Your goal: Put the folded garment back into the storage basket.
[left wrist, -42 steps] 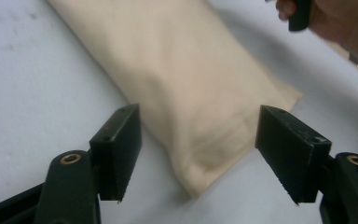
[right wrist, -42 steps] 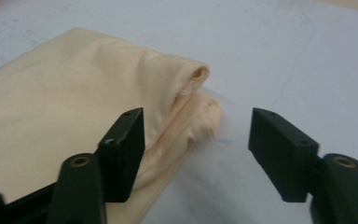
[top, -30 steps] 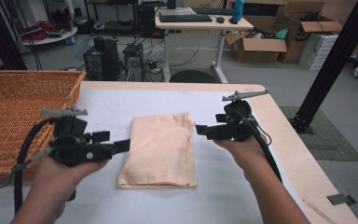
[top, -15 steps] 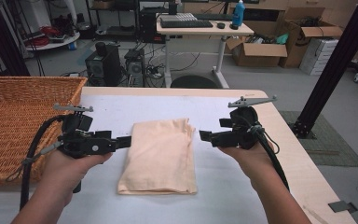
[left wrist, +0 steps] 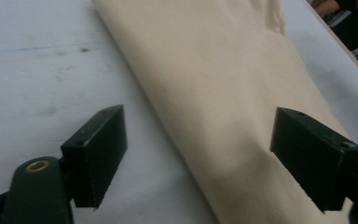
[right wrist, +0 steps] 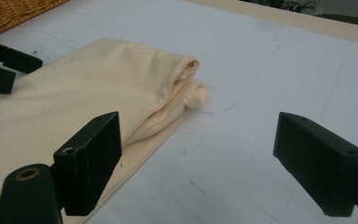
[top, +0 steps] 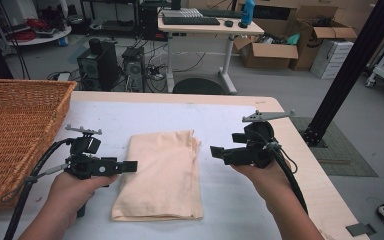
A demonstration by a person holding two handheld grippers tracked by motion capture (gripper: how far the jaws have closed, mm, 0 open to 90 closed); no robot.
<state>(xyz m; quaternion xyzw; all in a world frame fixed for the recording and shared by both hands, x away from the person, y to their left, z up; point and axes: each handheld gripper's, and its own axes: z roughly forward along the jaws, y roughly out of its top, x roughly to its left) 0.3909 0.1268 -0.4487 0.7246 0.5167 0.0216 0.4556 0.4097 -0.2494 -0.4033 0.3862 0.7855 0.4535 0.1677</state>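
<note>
A folded cream cloth [top: 162, 172] lies flat in the middle of the white table [top: 130, 117]. My left gripper [top: 130, 166] is held at the cloth's left edge, open, its tips just over the fabric. In the left gripper view the cloth [left wrist: 223, 84] runs between the spread jaws of that gripper [left wrist: 214, 154], which hold nothing. My right gripper [top: 216, 152] hovers open just right of the cloth, pointing at it. In the right gripper view the cloth's rolled corner [right wrist: 186, 88] lies ahead and to the left of that gripper [right wrist: 209, 163], with bare table between the jaws.
A large wicker basket [top: 15, 125] stands on the table's left side. The table's right edge [top: 300, 155] runs close behind the right hand. Beyond the table are a desk [top: 210, 25], computer towers [top: 97, 62] and cardboard boxes [top: 275, 50].
Both grippers stay open on either side of the cloth and have drifted only slightly toward the person. The cloth lies as before.
</note>
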